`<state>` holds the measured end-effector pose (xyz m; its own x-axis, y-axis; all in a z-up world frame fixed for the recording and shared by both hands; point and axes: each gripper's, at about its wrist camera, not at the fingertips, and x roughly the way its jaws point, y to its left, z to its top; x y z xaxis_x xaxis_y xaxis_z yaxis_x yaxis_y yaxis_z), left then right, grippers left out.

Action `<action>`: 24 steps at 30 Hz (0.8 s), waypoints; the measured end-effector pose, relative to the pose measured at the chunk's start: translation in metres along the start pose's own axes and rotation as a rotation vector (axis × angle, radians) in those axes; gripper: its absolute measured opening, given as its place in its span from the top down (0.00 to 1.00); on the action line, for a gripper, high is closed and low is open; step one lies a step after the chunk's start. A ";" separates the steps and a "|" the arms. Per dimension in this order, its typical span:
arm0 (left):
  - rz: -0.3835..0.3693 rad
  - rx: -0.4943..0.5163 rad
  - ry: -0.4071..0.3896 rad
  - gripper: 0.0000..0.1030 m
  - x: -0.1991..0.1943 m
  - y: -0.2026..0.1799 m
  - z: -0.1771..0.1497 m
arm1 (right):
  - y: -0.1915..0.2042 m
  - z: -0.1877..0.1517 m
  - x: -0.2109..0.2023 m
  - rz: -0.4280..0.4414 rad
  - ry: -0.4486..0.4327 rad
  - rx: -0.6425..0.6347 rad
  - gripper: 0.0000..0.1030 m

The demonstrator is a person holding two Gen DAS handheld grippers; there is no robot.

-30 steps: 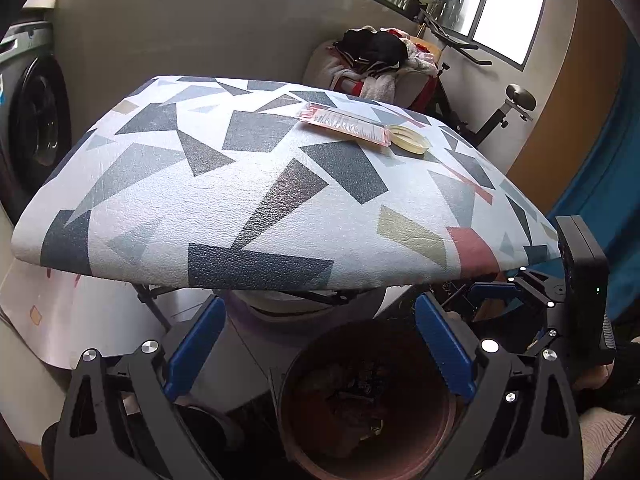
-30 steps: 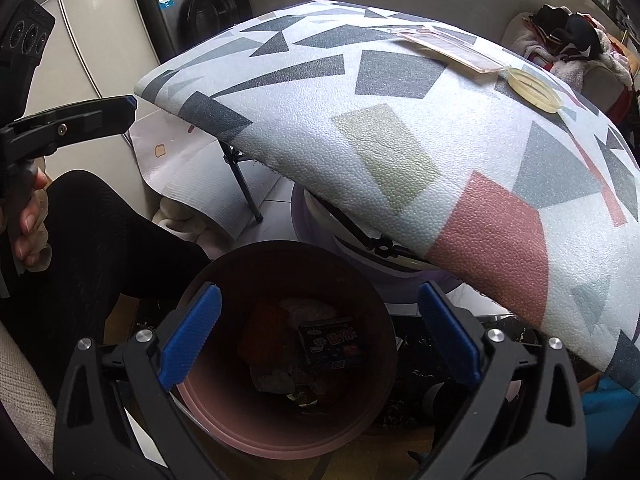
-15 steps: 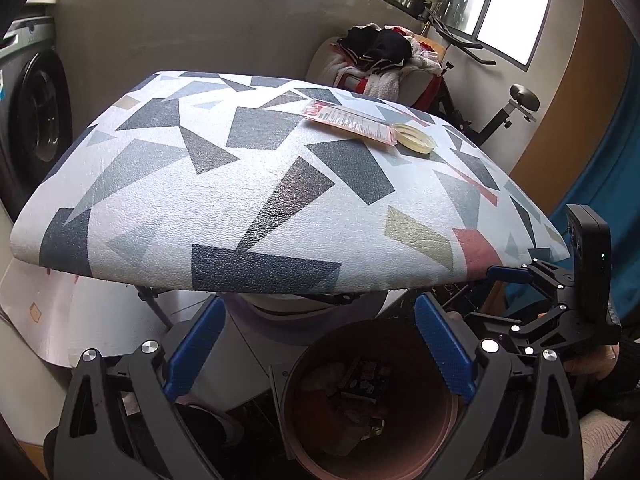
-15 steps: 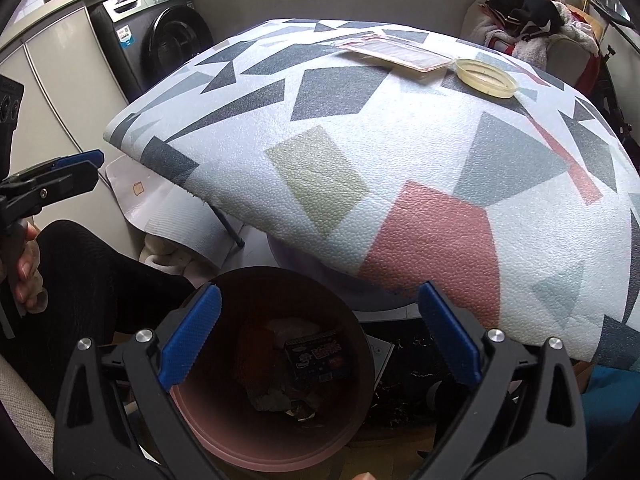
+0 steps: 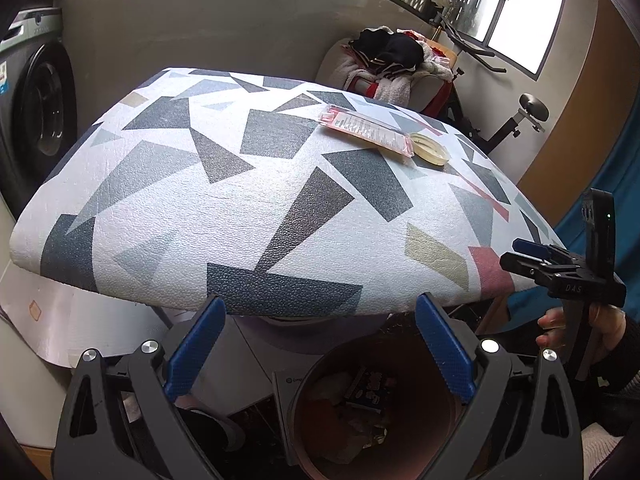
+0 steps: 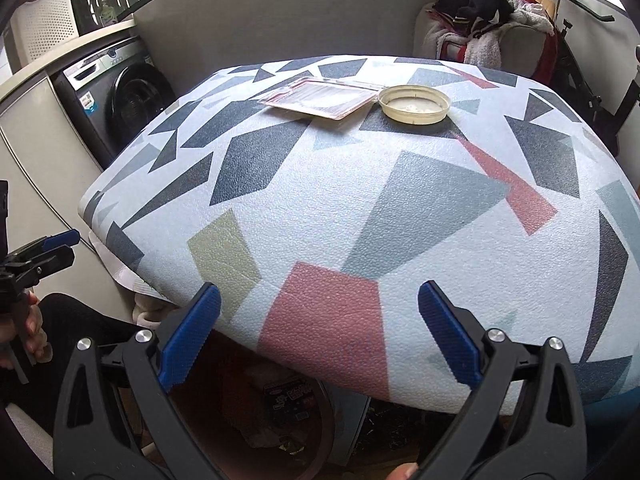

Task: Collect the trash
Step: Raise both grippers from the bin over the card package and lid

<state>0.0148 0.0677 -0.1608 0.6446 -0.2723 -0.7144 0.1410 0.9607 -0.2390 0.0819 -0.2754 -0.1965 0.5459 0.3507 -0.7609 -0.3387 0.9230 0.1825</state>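
tabletop [image 6: 400, 208] nearer, bin [image 5: 376, 412] lower

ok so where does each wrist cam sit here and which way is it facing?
Left wrist: on the open left gripper, low at the table's near edge, facing across the geometric-patterned tabletop; right gripper at right.
Right wrist: on the open right gripper, higher, facing across the table; left gripper at left.
Shared: flat pink plastic package, round yellowish lid, brown round trash bin below.
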 end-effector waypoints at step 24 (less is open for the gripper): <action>-0.033 -0.006 -0.055 0.09 0.046 0.016 0.097 | -0.081 0.170 0.115 -0.214 0.104 -0.055 0.06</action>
<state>0.1194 0.0762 -0.1336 0.6804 -0.2999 -0.6687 0.1579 0.9510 -0.2659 0.3022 -0.2827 -0.1931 0.5288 0.1270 -0.8392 -0.2665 0.9636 -0.0221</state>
